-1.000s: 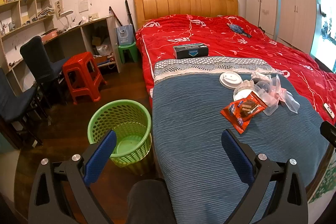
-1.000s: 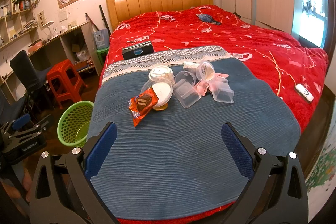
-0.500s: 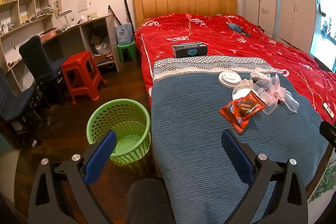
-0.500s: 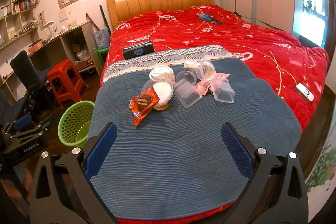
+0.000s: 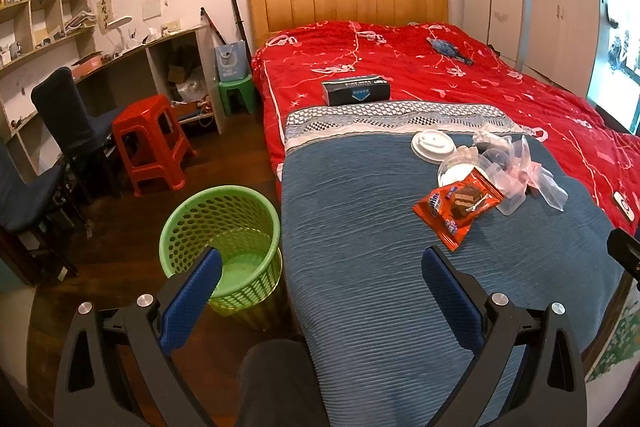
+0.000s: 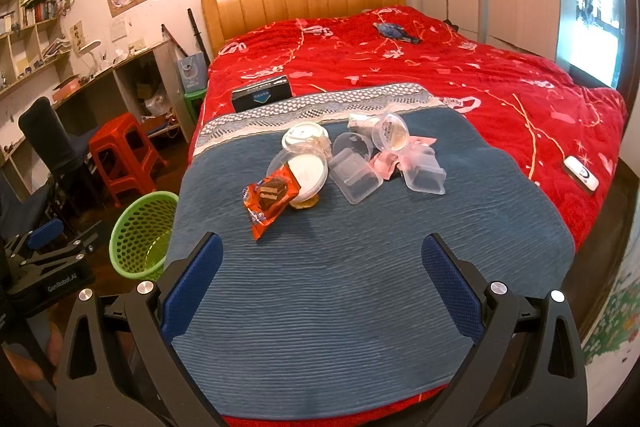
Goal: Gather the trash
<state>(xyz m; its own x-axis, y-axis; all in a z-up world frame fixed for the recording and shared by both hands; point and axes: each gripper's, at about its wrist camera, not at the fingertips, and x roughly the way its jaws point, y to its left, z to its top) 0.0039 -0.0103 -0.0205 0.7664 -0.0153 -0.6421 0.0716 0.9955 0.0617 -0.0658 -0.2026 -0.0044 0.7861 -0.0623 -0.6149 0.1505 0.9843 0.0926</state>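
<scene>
A pile of trash lies on the blue blanket (image 6: pixel 360 267): an orange snack wrapper (image 6: pixel 270 198) (image 5: pixel 456 205), a white round lid (image 6: pixel 306 169), a lidded cup (image 6: pixel 305 137), clear plastic tubs (image 6: pixel 356 177) and a pink wrapper (image 6: pixel 386 161). A green mesh bin (image 5: pixel 224 247) (image 6: pixel 140 235) stands on the floor left of the bed. My left gripper (image 5: pixel 320 283) is open and empty, over the bed's left edge beside the bin. My right gripper (image 6: pixel 320 267) is open and empty, above the blanket in front of the pile.
A dark box (image 6: pixel 262 93) and a blue toy (image 6: pixel 394 31) lie on the red quilt (image 6: pixel 400 75); a phone (image 6: pixel 582 173) lies at its right edge. A red stool (image 5: pixel 150 143), dark chairs (image 5: pixel 68 115), a green stool (image 5: pixel 236 91) and a desk (image 5: pixel 140 59) stand left.
Both grippers have shifted very slightly; the views are almost the same. Nothing was taken hold of or moved.
</scene>
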